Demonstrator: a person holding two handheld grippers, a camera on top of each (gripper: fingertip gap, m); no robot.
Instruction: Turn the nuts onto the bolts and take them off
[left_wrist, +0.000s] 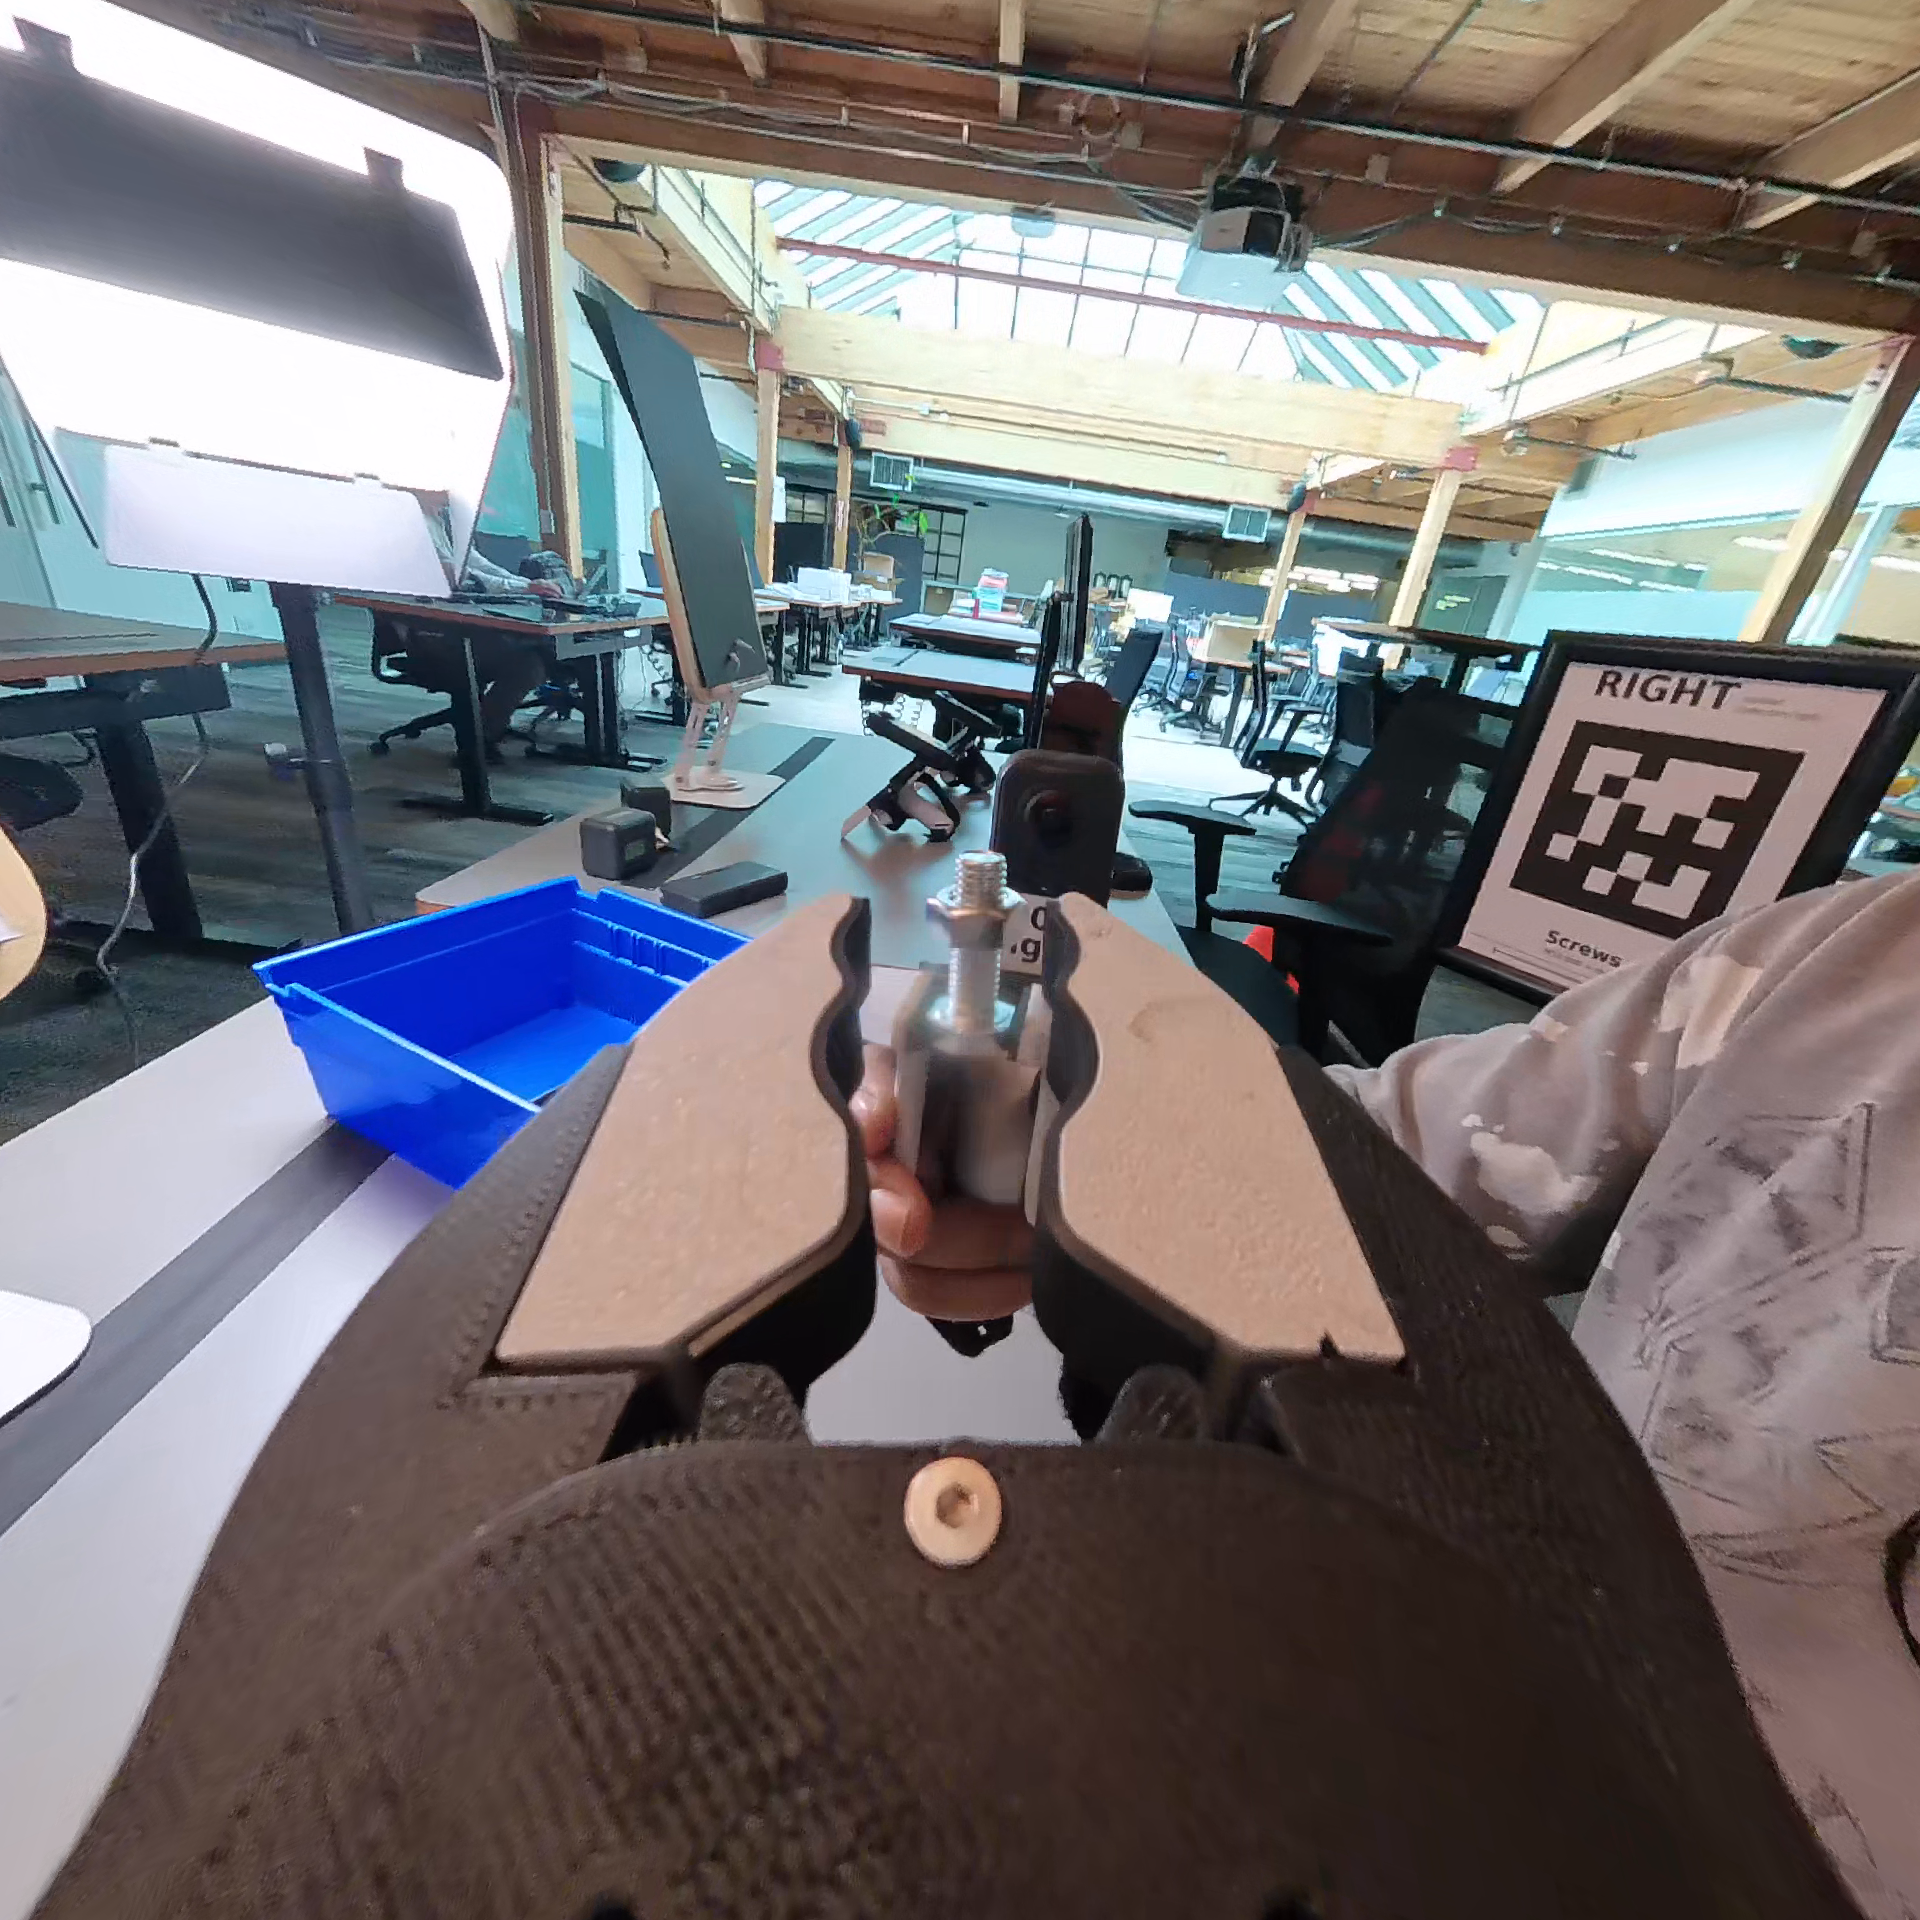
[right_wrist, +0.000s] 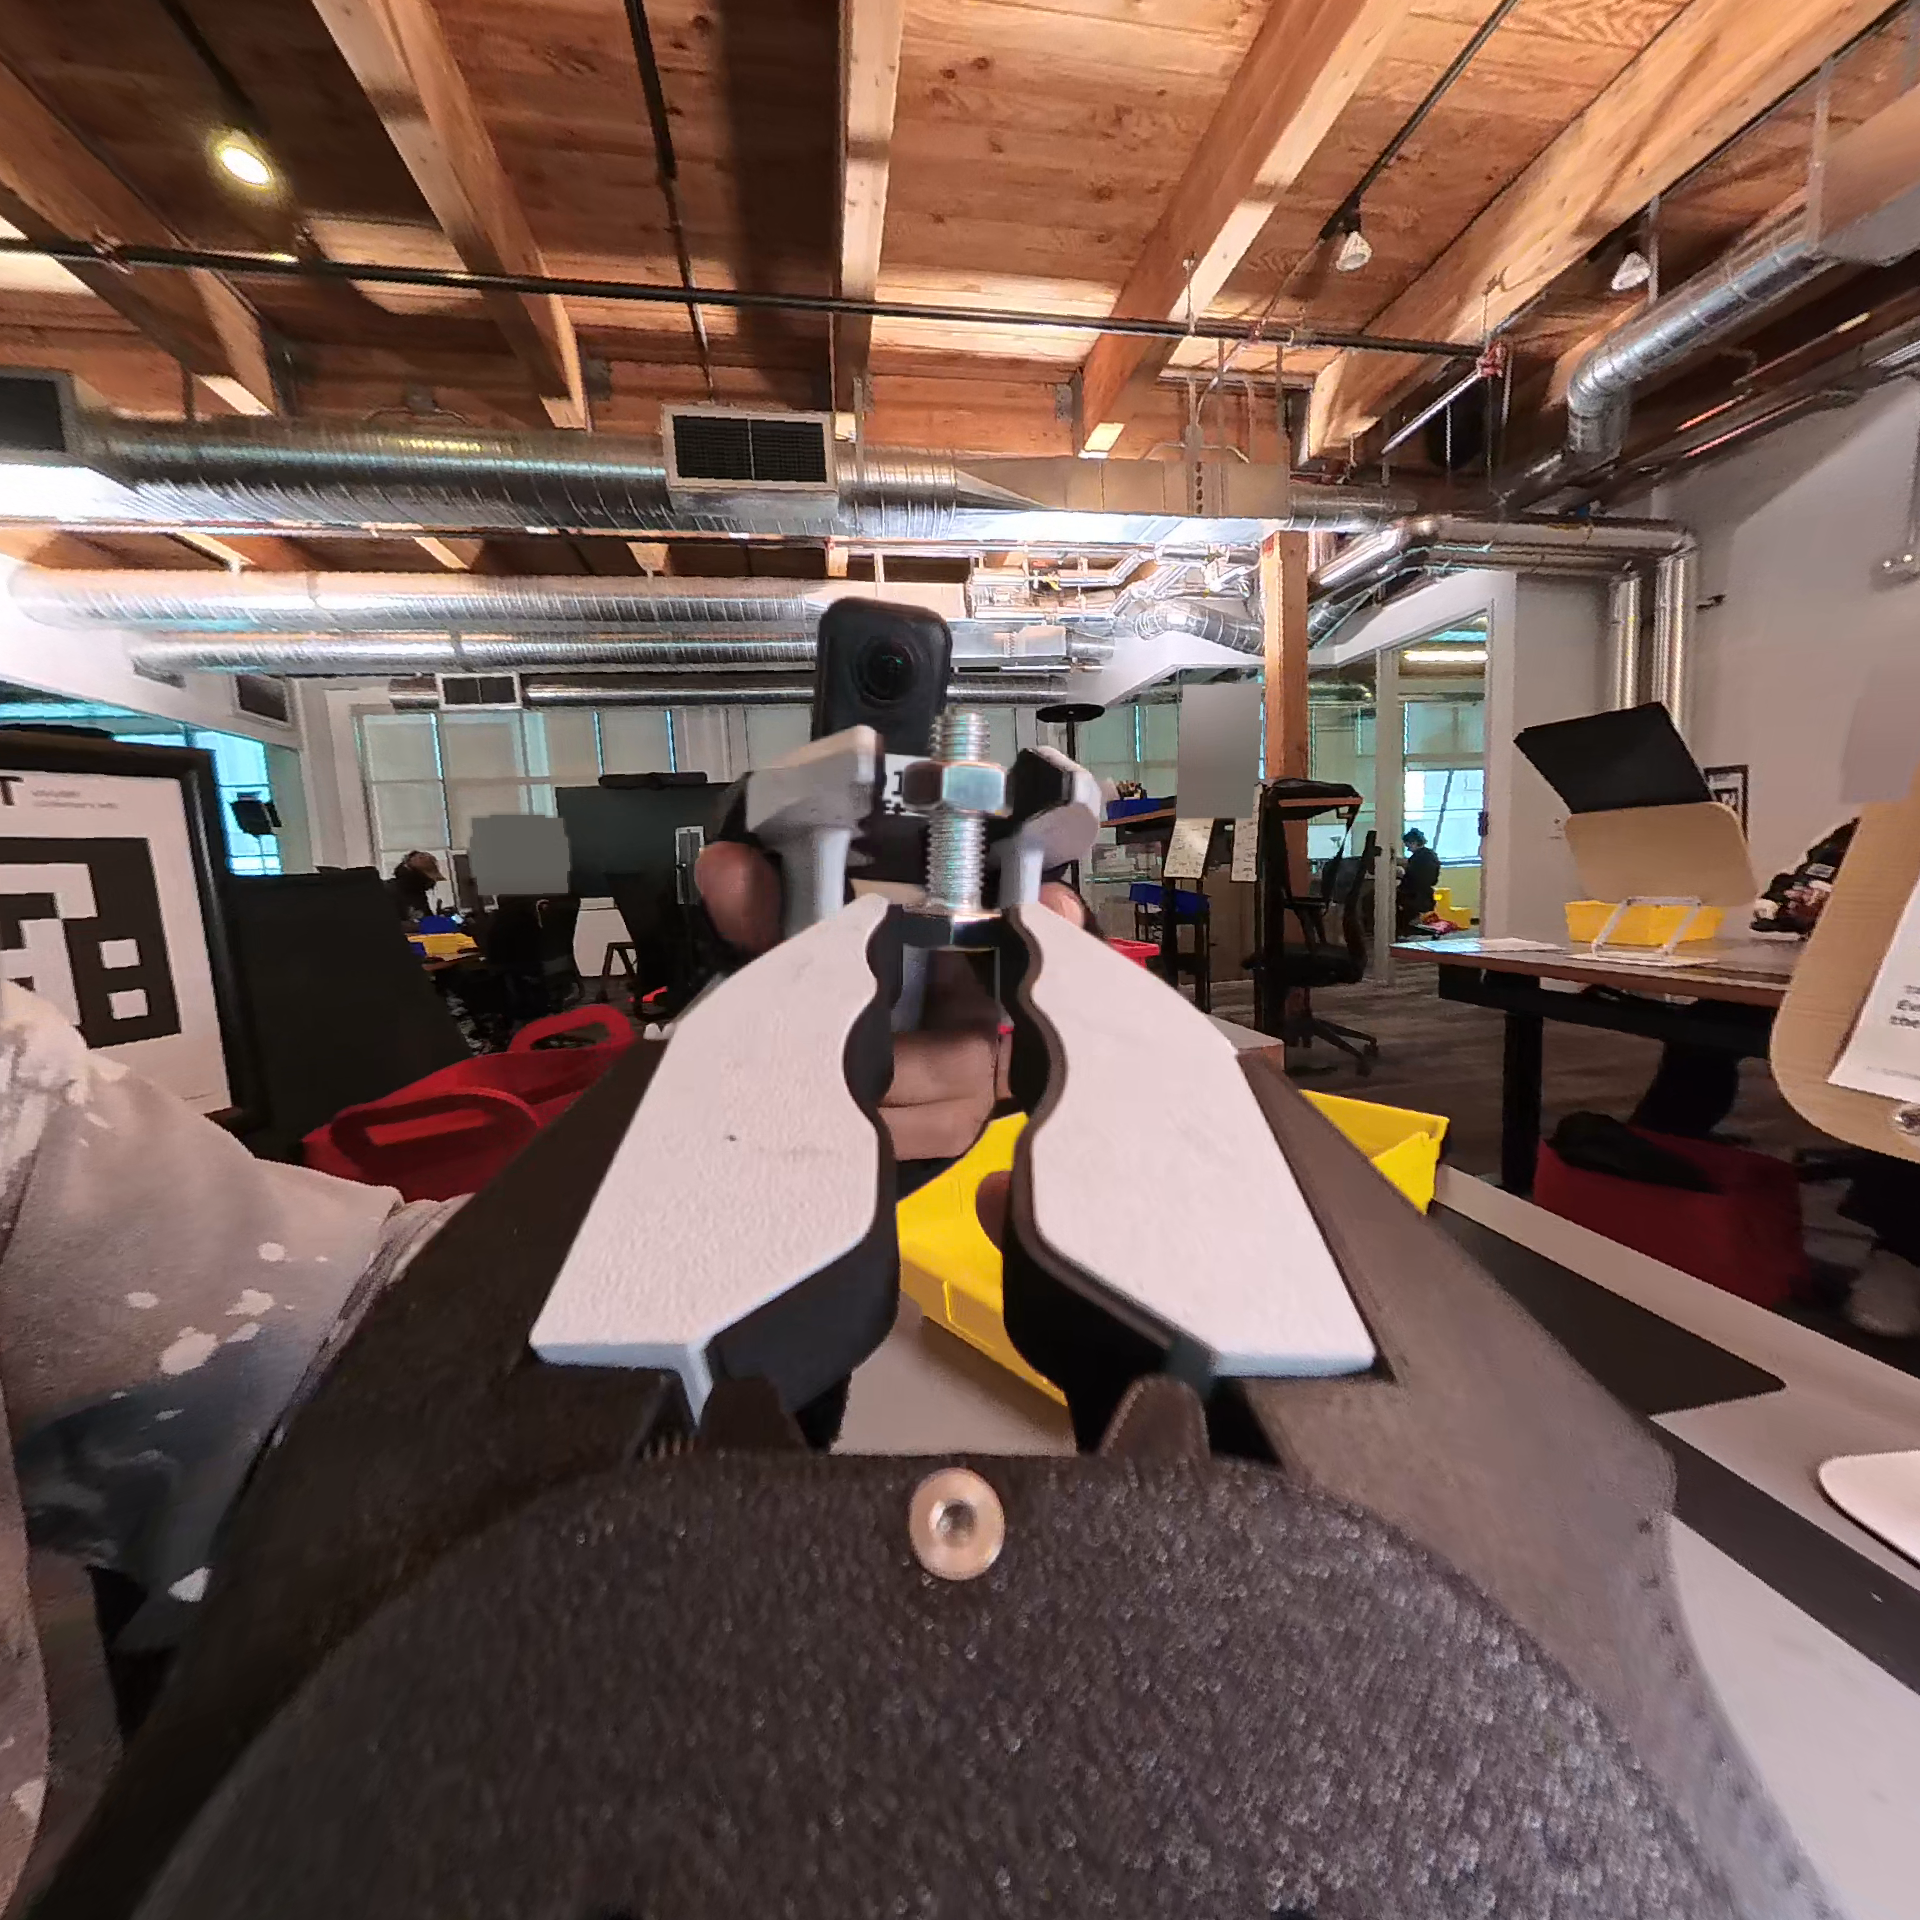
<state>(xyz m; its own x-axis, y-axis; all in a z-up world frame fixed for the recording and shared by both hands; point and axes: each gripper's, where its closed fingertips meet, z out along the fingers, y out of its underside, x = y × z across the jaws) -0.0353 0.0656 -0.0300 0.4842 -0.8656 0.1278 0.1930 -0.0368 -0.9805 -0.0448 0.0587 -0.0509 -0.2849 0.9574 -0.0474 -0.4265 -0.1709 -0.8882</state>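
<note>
Grey-padded left tongs (left_wrist: 956, 940) raised above tabletop (left_wrist: 125, 1174), pointing up and forward, pinching hex nut (left_wrist: 958, 914) on upright silver bolt (left_wrist: 971, 883). Right tongs (right_wrist: 954, 920) face them, clamped on bolt head (right_wrist: 954, 928). Blue bin (left_wrist: 416, 997) sits left, yellow bin (right_wrist: 1382, 1138) below right tongs. Black camera (right_wrist: 881, 675) stands behind bolt.

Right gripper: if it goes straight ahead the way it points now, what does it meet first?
Probably the left gripper, which faces it just beyond the bolt in its jaws; depth is unclear.
</note>
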